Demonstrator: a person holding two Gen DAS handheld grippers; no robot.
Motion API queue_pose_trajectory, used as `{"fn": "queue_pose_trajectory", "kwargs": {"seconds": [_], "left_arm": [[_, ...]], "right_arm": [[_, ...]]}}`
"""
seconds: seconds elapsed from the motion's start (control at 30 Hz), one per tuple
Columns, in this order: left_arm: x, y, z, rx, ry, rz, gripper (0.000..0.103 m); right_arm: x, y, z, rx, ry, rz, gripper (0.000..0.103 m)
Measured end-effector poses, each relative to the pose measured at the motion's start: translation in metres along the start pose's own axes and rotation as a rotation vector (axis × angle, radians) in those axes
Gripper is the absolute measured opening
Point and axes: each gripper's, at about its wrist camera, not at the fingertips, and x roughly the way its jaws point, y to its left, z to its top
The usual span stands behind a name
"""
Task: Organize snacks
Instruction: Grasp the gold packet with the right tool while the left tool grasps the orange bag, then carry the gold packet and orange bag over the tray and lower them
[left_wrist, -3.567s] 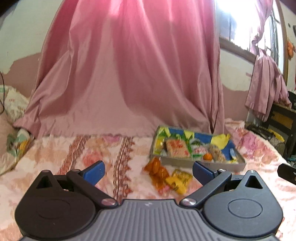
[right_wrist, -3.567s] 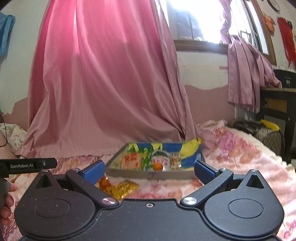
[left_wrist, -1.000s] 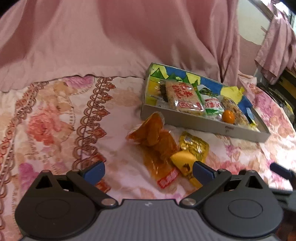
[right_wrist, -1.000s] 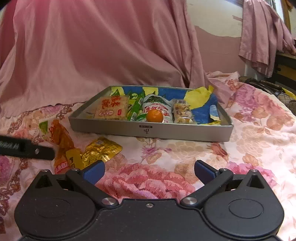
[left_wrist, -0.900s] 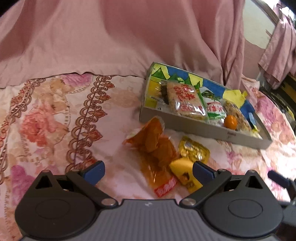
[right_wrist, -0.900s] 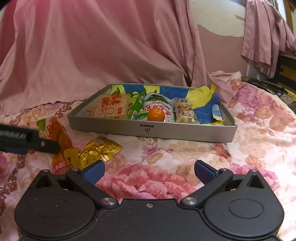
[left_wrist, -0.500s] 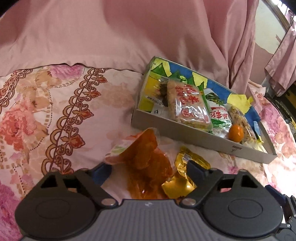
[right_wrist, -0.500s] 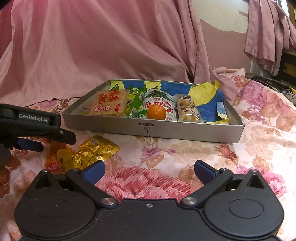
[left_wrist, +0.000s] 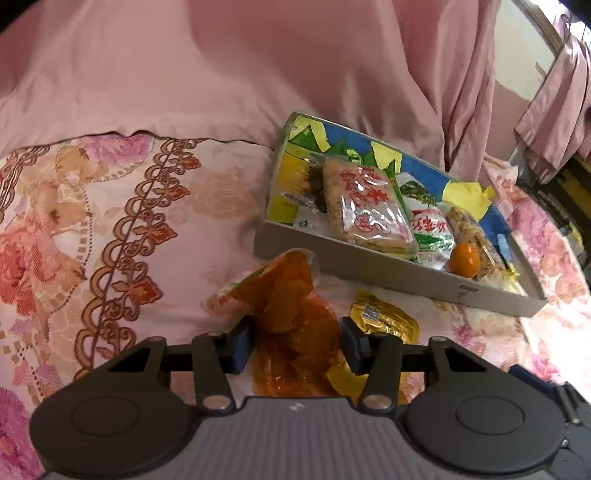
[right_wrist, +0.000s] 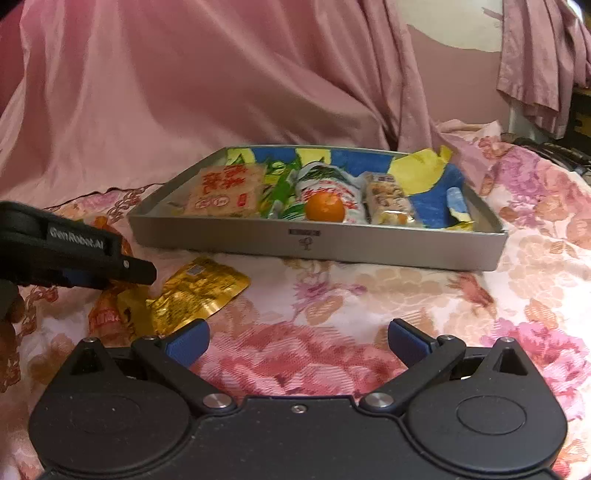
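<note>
An orange snack bag (left_wrist: 291, 325) lies on the floral bedsheet in front of a grey metal tray (left_wrist: 369, 273). My left gripper (left_wrist: 297, 347) straddles the bag with its jaws closing. The blue pads (left_wrist: 240, 345) have just reached the bag's two sides, and the bag does not look squeezed. A gold packet (left_wrist: 384, 321) and a yellow packet (left_wrist: 340, 376) lie to the right of the bag. The tray (right_wrist: 317, 247) holds rice crackers (right_wrist: 225, 192), green-and-white bags and a tangerine (right_wrist: 325, 206). My right gripper (right_wrist: 295, 347) stands open over bare sheet, short of the gold packet (right_wrist: 199, 291).
The left gripper's black body (right_wrist: 74, 254) and a hand (right_wrist: 9, 325) fill the left edge of the right wrist view. A pink curtain (right_wrist: 221, 85) drapes onto the bed behind the tray. Dark furniture (left_wrist: 569, 192) stands past the bed's right side.
My left gripper moved forward and down over the orange bag, and its jaws narrowed from wide open to the bag's sides. My right gripper stayed open and barely shifted.
</note>
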Motion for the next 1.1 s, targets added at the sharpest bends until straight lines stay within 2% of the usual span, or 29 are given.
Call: {"fn": "queue_pose_trajectory", "kwargs": {"seconds": [0.17, 0.43, 0.6, 0.63, 0.73, 0.8, 0.93, 1.1], "left_arm": [[-0.016, 0.019, 0.003, -0.006, 0.008, -0.012, 0.052], [-0.031, 0.045, 0.012, 0.013, 0.025, 0.02, 0.051], [-0.031, 0.051, 0.014, 0.018, 0.04, 0.035, 0.051], [-0.031, 0.051, 0.014, 0.018, 0.041, 0.036, 0.051], [-0.034, 0.052, 0.014, 0.022, 0.044, 0.04, 0.051], [-0.035, 0.052, 0.014, 0.023, 0.042, 0.04, 0.051], [-0.038, 0.049, 0.015, 0.021, 0.042, 0.034, 0.051], [-0.042, 0.041, 0.013, 0.034, 0.048, 0.015, 0.051]], "right_arm": [[0.002, 0.007, 0.001, 0.016, -0.003, 0.059, 0.102], [0.012, 0.031, 0.009, 0.052, -0.007, 0.145, 0.1], [0.031, 0.054, 0.019, 0.072, 0.026, 0.166, 0.092], [0.035, 0.059, 0.02, 0.064, 0.036, 0.172, 0.087], [0.044, 0.068, 0.019, 0.029, 0.059, 0.152, 0.085], [0.044, 0.07, 0.018, 0.022, 0.056, 0.138, 0.081], [0.04, 0.07, 0.016, 0.02, 0.043, 0.15, 0.059], [0.031, 0.062, 0.014, 0.031, 0.038, 0.181, 0.042]]}}
